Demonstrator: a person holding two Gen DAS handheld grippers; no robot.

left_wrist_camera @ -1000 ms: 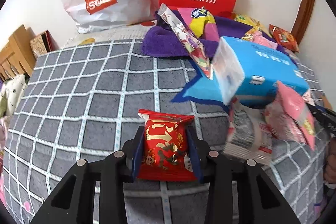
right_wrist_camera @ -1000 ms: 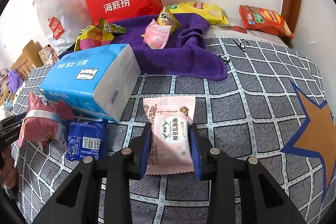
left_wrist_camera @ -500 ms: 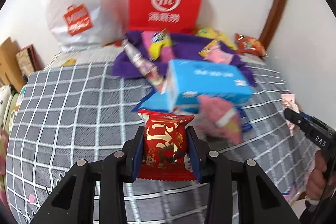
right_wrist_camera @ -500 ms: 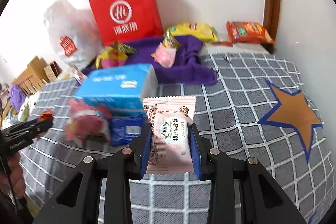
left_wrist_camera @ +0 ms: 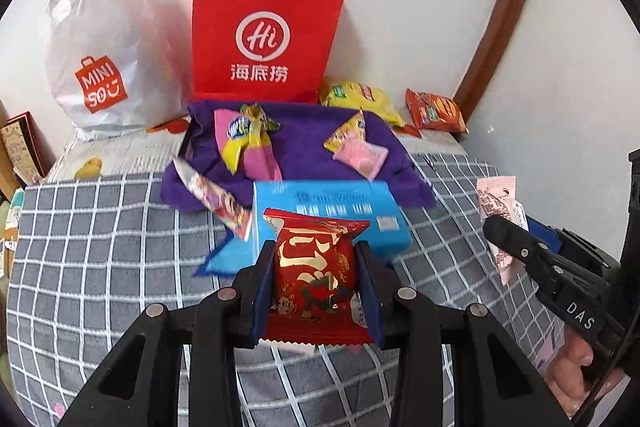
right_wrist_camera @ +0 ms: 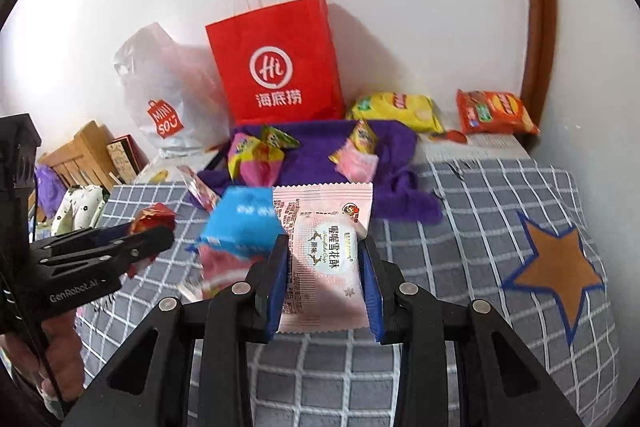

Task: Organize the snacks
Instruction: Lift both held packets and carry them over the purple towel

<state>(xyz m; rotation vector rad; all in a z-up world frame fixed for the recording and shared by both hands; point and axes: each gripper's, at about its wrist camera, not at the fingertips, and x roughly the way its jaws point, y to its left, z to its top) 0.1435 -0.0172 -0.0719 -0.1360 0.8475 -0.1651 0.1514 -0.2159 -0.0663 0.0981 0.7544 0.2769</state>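
My left gripper (left_wrist_camera: 316, 259) is shut on a red and gold snack packet (left_wrist_camera: 316, 275) and holds it above the grey checked bed cover (left_wrist_camera: 100, 247). My right gripper (right_wrist_camera: 324, 263) is shut on a pale pink snack packet (right_wrist_camera: 324, 247), also raised above the bed. Each gripper shows in the other's view: the right one at the right edge (left_wrist_camera: 520, 239), the left one at the left edge (right_wrist_camera: 132, 239). Several loose snacks lie on a purple towel (left_wrist_camera: 308, 155) at the back, among them a pink and yellow packet (left_wrist_camera: 248, 139).
A blue tissue pack (left_wrist_camera: 332, 211) lies in front of the towel. A red paper bag (left_wrist_camera: 264, 35) and a white plastic bag (left_wrist_camera: 100, 47) stand against the wall. A yellow chip bag (left_wrist_camera: 360, 99) and an orange packet (left_wrist_camera: 436, 111) lie at the back right.
Both grippers have risen and pulled back from the bed with their packets still held. The bags and the wall now show more fully.
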